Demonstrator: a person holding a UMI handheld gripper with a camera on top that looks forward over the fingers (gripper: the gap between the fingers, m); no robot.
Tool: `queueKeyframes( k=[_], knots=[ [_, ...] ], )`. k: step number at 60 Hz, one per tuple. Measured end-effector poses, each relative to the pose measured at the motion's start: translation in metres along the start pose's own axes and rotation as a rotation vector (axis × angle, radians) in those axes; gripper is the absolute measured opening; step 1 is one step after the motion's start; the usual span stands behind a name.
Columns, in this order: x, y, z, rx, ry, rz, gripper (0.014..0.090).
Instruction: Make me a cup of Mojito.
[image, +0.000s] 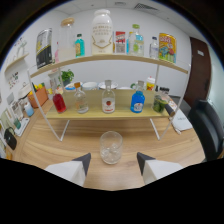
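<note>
Early stage, by the look of it: the clear tumbler glass (110, 147) stands on the wooden bench (60, 145) w/ what looks like ice inside, no coloured liquid or mint visible in it, so the pours are prob. all left to do. The gripper (113, 161) has its jaws spread wide, holding nothing; the glass sits just ahead of them, about in line w/ the gap, not touched. Beyond it, on the lower board of the white wire-frame shelf (107, 112) toward the bench's back edge, wait the red-liquid bottle (59, 101), a clear bottle w/ red label (108, 99) and the blue-liquid bottle (137, 100), all still capped as far as I can tell. Green leafy plant (66, 76) behind, maybe mint. Labels unreadable; items near the shelf's ends are hard to identify.
</note>
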Motion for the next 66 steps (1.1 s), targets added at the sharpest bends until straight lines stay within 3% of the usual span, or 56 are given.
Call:
queueKeyframes(
  k=[23,34,51,66],
  knots=[
    [0.007,0.026,-0.015,-0.032,-0.003,0.019,0.0856],
    [0.038,0.03,-0.03,-0.01,0.008,0.01,0.0858],
    [0.116,-0.011,-0.03,0.051,0.016,0.048,0.0855],
    [0.153,-0.072,0.014,0.095,-0.011,-0.012,0.0846]
  ],
)
